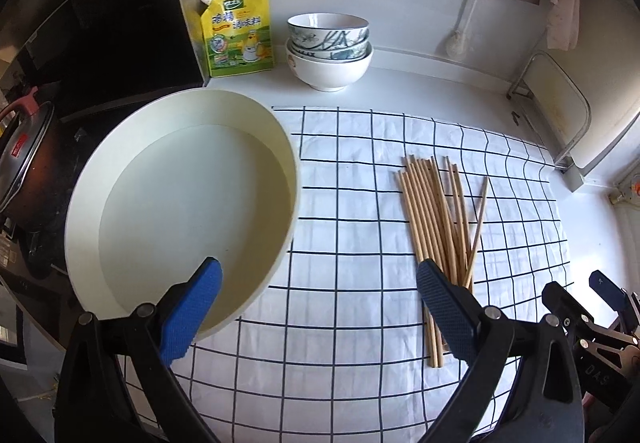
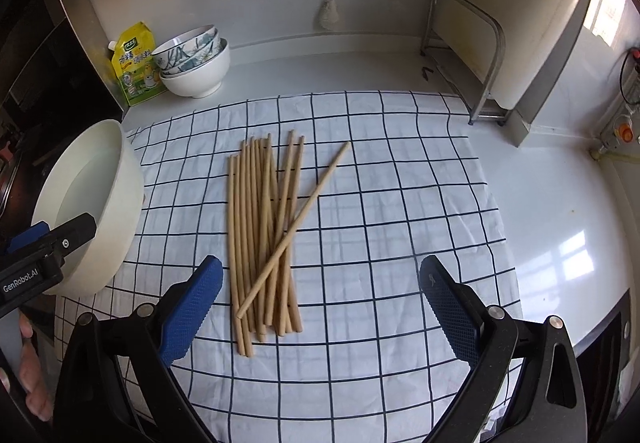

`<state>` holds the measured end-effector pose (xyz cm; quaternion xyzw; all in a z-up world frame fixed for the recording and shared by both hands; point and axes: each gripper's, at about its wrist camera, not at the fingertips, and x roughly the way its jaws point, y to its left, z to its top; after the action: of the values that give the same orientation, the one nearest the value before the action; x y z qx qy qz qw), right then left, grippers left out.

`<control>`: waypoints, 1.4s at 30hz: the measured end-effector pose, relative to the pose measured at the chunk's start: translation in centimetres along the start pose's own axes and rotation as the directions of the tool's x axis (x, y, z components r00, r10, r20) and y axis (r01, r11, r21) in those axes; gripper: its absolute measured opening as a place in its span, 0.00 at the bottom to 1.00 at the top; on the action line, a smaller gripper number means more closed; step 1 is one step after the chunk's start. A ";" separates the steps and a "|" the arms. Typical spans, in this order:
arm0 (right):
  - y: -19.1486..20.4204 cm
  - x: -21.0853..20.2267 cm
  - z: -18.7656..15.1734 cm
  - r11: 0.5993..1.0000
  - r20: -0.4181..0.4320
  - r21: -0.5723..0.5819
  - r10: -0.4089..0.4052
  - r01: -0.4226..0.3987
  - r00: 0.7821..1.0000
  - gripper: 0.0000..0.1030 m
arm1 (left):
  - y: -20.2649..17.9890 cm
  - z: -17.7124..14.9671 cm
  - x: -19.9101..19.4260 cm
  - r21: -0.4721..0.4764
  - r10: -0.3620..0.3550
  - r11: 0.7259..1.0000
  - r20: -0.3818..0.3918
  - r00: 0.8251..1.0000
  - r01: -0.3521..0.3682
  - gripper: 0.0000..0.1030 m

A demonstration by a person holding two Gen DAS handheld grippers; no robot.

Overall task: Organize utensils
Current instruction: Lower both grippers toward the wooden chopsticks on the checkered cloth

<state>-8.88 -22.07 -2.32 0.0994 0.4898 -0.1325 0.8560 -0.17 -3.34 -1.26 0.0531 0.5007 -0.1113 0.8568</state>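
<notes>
A white cloth with a dark grid (image 2: pixel 360 243) covers a pale kitchen counter (image 2: pixel 560 227) at the centre of both frames, backed by a white wall. A bundle of wooden chopsticks (image 2: pixel 264 235) lies mid-cloth, one stick crossing the rest diagonally. A cream round dish (image 1: pixel 180 203) fills the left of the left wrist view, its rim over the cloth's edge. Stacked bowls (image 1: pixel 328 47) and a yellow seasoning pouch (image 1: pixel 236 31) stand at upper left; a metal rack (image 2: pixel 468 55) sits upper right. The left gripper (image 1: pixel 320 307) and the right gripper (image 2: pixel 320 303) both gape wide, grasping nothing.
</notes>
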 end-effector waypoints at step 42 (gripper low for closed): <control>-2.6 12.8 0.7 0.996 -0.121 -0.085 -0.011 0.001 0.993 0.92 | -4.3 -2.6 9.5 -0.002 0.016 1.000 -0.087 0.996 -0.016 0.93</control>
<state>-2.91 -26.38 -13.12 0.0696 0.5465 -0.1079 0.8275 1.07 -8.24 -10.67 0.0608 0.5372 -0.1013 0.8351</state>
